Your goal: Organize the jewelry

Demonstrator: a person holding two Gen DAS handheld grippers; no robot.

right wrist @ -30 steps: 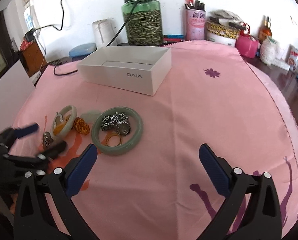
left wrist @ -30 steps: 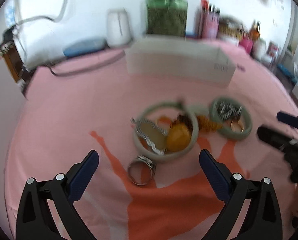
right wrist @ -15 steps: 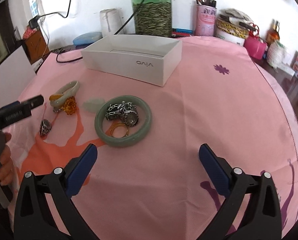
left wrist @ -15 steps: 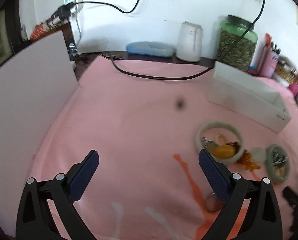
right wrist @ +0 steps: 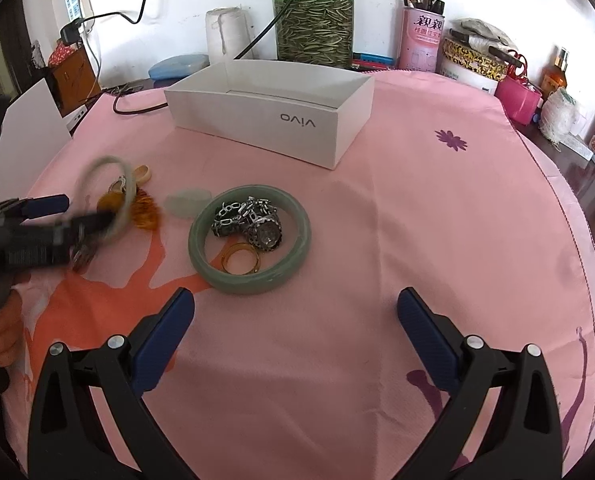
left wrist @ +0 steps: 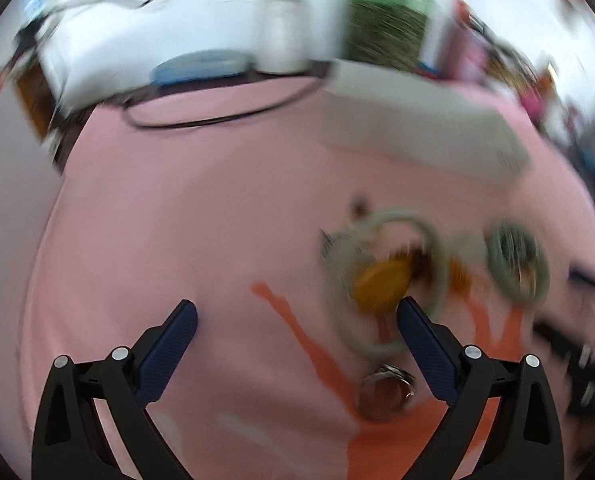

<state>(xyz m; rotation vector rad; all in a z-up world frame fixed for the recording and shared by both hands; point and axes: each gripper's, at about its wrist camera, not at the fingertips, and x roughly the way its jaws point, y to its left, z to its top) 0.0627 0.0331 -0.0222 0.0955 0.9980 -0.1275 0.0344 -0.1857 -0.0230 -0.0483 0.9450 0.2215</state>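
Right wrist view: left gripper (right wrist: pixel 77 208), jaws apart, reaches the pale bangle (right wrist: pixel 111 196), apparently lifting one edge (blurred). Right gripper (right wrist: pixel 295 314) hangs open near the green bangle (right wrist: pixel 249 278). Advisable: close squarely before carrying to the white box (right wrist: pixel 269 116).

Both views look forward along gripper fingers, low over a pink tablecloth (right wrist: pixel 417 216) toward the back wall. The left wrist view is blurred and sits close to a pale bangle (left wrist: pixel 393 280). The right wrist view stands further right and back, with a green bangle (right wrist: pixel 249 240) just ahead. Both take in the white box (right wrist: pixel 273 112) (left wrist: pixel 425 132), the green jar (right wrist: pixel 313 16) (left wrist: pixel 385 20) and both bangles.
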